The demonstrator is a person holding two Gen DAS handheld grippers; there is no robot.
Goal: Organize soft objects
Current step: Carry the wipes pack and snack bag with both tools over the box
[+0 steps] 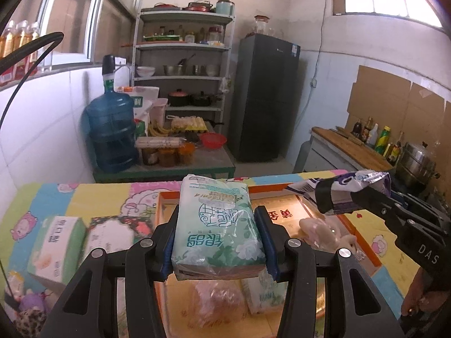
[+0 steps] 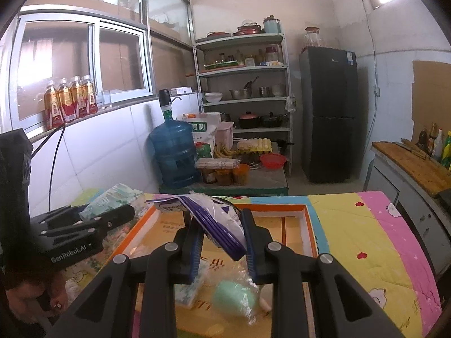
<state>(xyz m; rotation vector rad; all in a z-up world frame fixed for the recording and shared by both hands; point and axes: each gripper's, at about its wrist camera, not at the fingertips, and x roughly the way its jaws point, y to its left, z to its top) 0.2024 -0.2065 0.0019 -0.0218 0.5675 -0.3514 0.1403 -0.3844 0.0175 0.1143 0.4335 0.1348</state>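
My left gripper [image 1: 215,242] is shut on a green tissue pack [image 1: 217,225] and holds it above the orange-rimmed tray [image 1: 363,236]; it also shows in the right wrist view [image 2: 110,214] at the left. My right gripper [image 2: 221,242] is shut on a purple-and-white packet [image 2: 222,222], held over the tray [image 2: 308,225]; in the left wrist view that packet [image 1: 346,188] hangs at the right. In the tray lie a pink bagged soft toy [image 1: 318,231], a bagged pink item [image 1: 217,301], a tissue pack [image 1: 265,293] and a green soft object in plastic [image 2: 234,298].
Two more tissue packs [image 1: 56,248] lie on the colourful cartoon cloth [image 1: 93,197] left of the tray. Behind the table stand a blue water jug [image 1: 111,132], a low table with jars, shelves and a dark fridge [image 1: 265,98]. A counter with bottles [image 1: 377,138] is at the right.
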